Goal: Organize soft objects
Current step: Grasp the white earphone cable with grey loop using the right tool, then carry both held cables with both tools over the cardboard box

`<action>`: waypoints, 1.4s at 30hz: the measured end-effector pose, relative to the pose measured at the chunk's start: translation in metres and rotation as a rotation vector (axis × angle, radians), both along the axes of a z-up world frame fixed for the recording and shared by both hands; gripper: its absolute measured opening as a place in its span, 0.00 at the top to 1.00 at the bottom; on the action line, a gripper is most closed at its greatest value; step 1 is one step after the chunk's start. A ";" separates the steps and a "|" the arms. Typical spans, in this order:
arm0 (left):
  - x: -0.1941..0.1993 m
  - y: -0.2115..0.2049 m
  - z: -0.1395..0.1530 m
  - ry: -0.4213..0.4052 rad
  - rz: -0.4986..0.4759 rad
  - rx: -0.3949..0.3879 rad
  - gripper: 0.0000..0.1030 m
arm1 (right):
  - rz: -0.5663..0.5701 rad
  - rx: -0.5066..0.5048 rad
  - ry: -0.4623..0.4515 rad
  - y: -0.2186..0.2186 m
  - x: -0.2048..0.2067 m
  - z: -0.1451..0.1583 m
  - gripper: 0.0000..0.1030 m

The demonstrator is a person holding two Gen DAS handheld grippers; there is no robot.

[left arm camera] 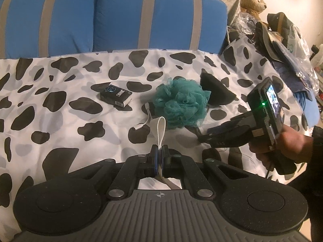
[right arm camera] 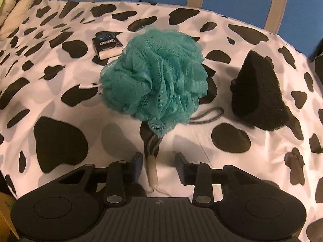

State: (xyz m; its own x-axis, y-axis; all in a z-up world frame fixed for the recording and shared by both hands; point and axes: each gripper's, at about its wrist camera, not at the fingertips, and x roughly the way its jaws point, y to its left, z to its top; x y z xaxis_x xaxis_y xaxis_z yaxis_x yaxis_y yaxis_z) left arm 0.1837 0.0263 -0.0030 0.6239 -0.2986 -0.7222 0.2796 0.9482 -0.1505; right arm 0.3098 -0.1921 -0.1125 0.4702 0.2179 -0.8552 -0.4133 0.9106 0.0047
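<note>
A teal mesh bath pouf [left arm camera: 181,102] [right arm camera: 155,76] lies mid-sheet on the cow-print cover [left arm camera: 60,76]. Its grey cord [right arm camera: 210,114] trails toward me, and a pale cord end [right arm camera: 152,171] lies between the fingers of my right gripper [right arm camera: 159,161]. Those jaws stand apart and the pads do not press on it. A black foam sponge [left arm camera: 216,89] [right arm camera: 260,96] sits to the pouf's right. My left gripper [left arm camera: 160,155] is shut on a white strap loop [left arm camera: 161,129]. In the left wrist view a hand holds the right gripper [left arm camera: 201,139] low beside the pouf.
A small black box [left arm camera: 116,95] [right arm camera: 107,44] lies left of the pouf. Blue cushions with grey stripes [left arm camera: 121,20] back the cover. A teddy bear [left arm camera: 252,0] and a heap of bags [left arm camera: 282,40] crowd the right side. Something furry [right arm camera: 18,4] sits at the far left.
</note>
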 end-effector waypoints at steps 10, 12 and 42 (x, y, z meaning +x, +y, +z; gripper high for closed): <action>0.002 -0.002 -0.002 0.008 0.001 0.015 0.96 | -0.092 -0.006 0.039 -0.003 0.000 0.005 0.90; 0.002 -0.003 -0.003 0.008 0.005 0.021 0.96 | -0.110 -0.006 0.037 -0.006 -0.003 0.008 0.90; -0.013 -0.025 -0.014 0.016 -0.064 0.090 0.96 | -0.089 0.171 -0.058 -0.040 -0.098 0.078 0.90</action>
State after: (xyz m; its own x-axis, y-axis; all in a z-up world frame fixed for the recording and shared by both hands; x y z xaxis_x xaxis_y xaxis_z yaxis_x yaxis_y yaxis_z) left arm 0.1703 0.0009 -0.0172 0.5937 -0.2710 -0.7577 0.3384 0.9384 -0.0705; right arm 0.2118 -0.2316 -0.0342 0.5412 0.3132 -0.7804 -0.3354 0.9314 0.1412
